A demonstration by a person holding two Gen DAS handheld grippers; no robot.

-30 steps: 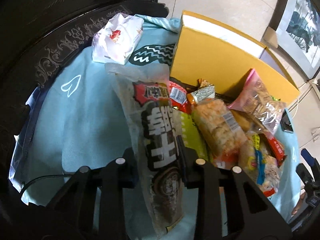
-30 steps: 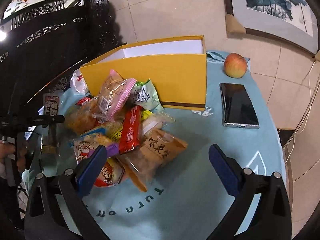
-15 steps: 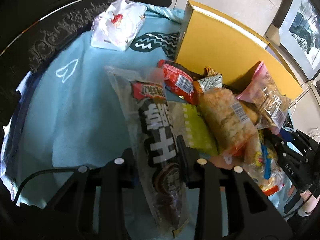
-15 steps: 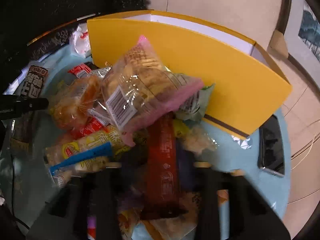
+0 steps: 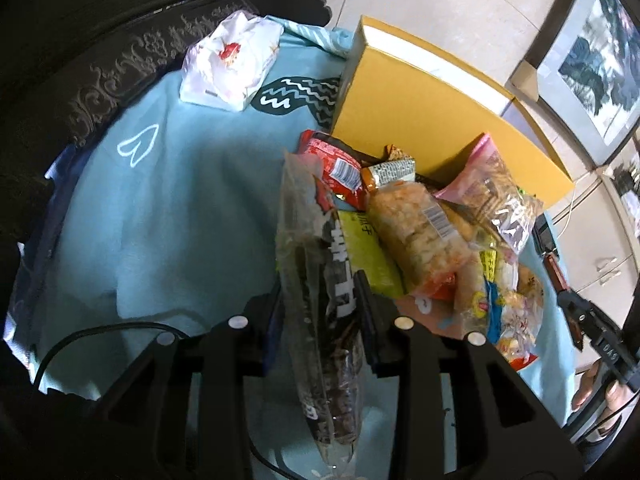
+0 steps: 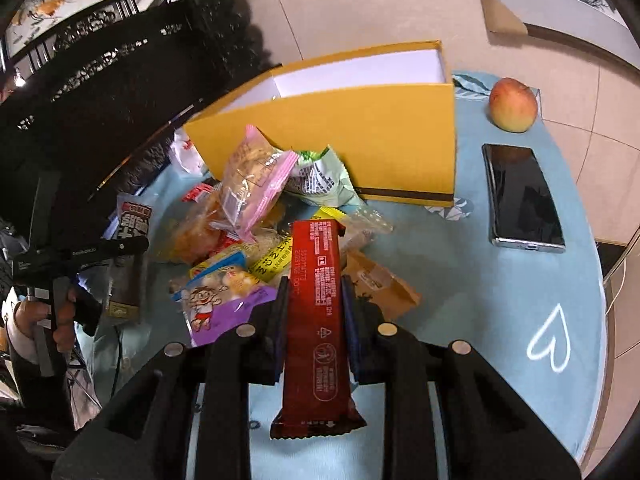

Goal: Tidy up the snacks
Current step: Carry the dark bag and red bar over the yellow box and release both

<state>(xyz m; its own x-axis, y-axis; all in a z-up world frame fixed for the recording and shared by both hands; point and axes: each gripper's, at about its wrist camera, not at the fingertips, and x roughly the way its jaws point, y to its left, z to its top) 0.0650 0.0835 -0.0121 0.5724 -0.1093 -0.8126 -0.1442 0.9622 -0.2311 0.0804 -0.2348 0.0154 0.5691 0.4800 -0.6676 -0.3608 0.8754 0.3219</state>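
My left gripper (image 5: 320, 304) is shut on a long clear packet of dark biscuits (image 5: 320, 280), held above the blue cloth. My right gripper (image 6: 314, 300) is shut on a red snack bar (image 6: 316, 312), lifted clear of the snack pile (image 6: 256, 232). The pile holds several packets, among them a pink-edged bag (image 6: 252, 180) and an orange cracker bag (image 5: 416, 236). Behind the pile stands an open yellow box (image 6: 360, 136) with a white inside. In the right wrist view the left gripper (image 6: 80, 256) and its biscuit packet (image 6: 130, 256) show at the left.
A phone (image 6: 520, 196) and an apple (image 6: 513, 105) lie right of the box on the blue tablecloth (image 6: 480, 300). A white wrapped packet (image 5: 232, 64) sits at the cloth's far left. Dark carved furniture (image 5: 100, 40) borders the table. A person's hand (image 6: 44, 316) grips the left handle.
My right gripper went into the pile, shut on the red bar and drew it back out. The left gripper kept its hold on the biscuit packet, which has tilted slightly.
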